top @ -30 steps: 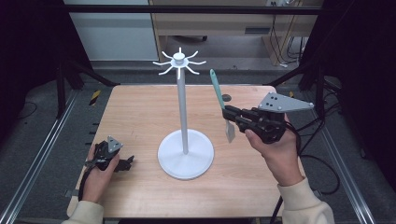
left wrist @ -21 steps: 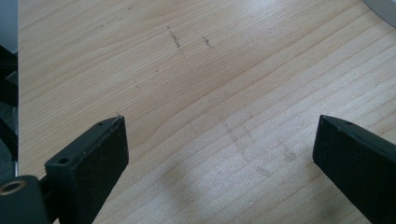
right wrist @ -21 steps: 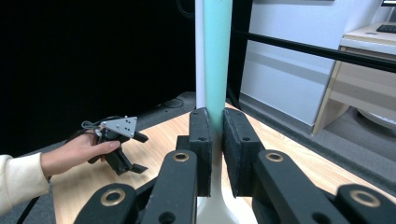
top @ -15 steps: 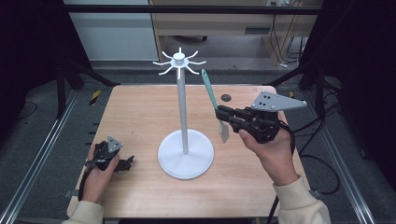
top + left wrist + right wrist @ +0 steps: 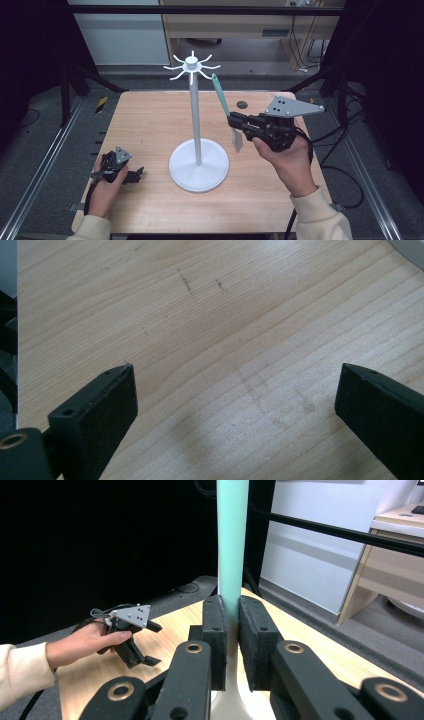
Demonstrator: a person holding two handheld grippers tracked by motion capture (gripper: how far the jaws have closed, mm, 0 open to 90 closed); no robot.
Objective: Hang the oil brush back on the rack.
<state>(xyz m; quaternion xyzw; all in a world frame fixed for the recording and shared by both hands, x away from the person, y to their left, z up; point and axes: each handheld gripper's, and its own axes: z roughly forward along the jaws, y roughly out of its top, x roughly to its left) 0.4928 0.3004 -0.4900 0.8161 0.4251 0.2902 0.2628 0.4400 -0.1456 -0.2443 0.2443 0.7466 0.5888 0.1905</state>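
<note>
Two grippers are at work over a pale wooden table [image 5: 150,125]. At the right, the right gripper [image 5: 235,120] has its jaws pressed together on the green handle of a spatula [image 5: 220,97], which it holds clear of the table, handle tilted up and to the left, pale blade hanging below the jaws. In the right gripper view the handle [image 5: 232,540] rises straight up between the two black jaws. Just left of the spatula stands a white stand [image 5: 196,120]: a round base on the table middle, a thin upright pole, and a ring of short hooks at the top. The handle's tip sits near those hooks, a little below and to their right, not touching as far as can be seen.

At the near left corner the left gripper [image 5: 136,174] rests low at the table, jaws spread wide with bare wood between them [image 5: 235,405].

A small dark disc [image 5: 242,105] lies on the far right of the table. Black frame bars and dark curtains surround the table, with grey floor, cables at the right and a light wooden cabinet [image 5: 225,25] beyond.
</note>
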